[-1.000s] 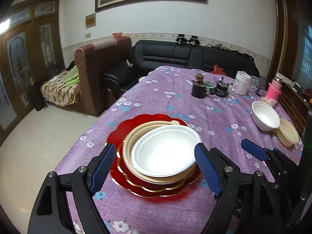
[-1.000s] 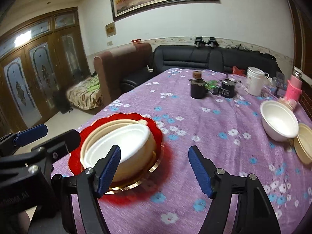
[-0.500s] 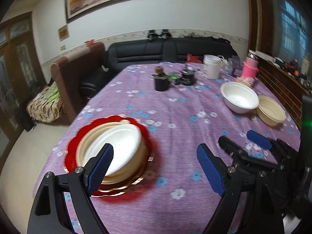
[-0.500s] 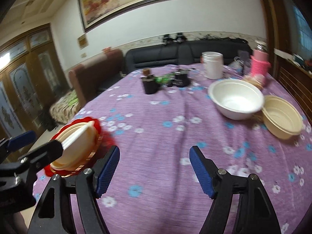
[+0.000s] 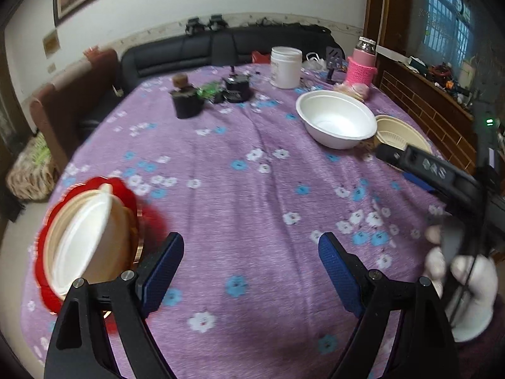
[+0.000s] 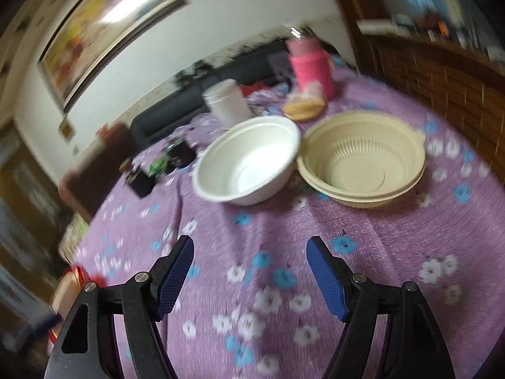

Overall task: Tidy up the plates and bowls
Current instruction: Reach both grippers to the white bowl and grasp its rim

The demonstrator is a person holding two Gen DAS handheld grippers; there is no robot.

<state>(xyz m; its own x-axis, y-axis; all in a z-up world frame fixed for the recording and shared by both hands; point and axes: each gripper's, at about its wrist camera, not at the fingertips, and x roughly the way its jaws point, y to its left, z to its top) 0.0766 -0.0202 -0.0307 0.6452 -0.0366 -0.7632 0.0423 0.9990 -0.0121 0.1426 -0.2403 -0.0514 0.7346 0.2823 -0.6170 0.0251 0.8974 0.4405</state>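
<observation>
white bowl touching ribbed cream bowl | both grippers agape, empty

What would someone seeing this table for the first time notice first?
Probably the purple floral tablecloth covering the whole table. Next, the red plate at the near left edge, stacked with a cream dish and a white bowl, and the loose white bowl and beige bowl side by side ahead of the open right gripper.
</observation>
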